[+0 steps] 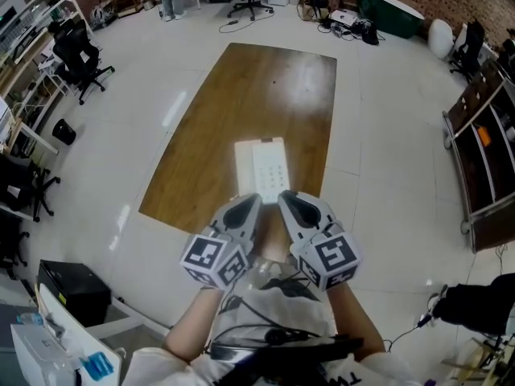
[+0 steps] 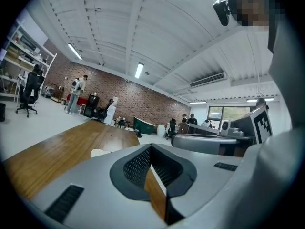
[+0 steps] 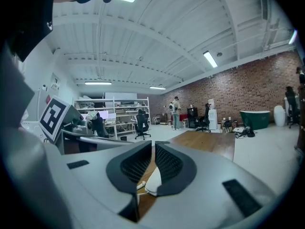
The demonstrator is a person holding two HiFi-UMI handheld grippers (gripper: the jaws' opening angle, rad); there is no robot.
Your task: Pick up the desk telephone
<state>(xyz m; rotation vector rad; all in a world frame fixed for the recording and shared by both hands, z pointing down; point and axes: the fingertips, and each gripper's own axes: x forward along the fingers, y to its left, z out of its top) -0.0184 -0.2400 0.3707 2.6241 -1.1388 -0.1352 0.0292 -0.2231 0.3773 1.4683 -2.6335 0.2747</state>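
Note:
The white desk telephone (image 1: 261,170) lies flat on the brown wooden table (image 1: 257,87), near its front end, keypad up. My two grippers hover side by side just short of the phone, over the table's near edge. The left gripper (image 1: 248,203) has its jaws pressed together with nothing between them (image 2: 150,150); a white corner of the phone (image 2: 97,152) shows to its left. The right gripper (image 1: 290,201) stands open by a narrow slit (image 3: 153,148), holding nothing. Through that slit I see the phone's white body (image 3: 153,181) and a bit of cord.
A white floor surrounds the table. Black office chairs (image 1: 80,59) stand at the left, a black box (image 1: 74,292) at the lower left, dark shelving (image 1: 483,159) at the right. People stand far off by the brick wall (image 2: 76,95).

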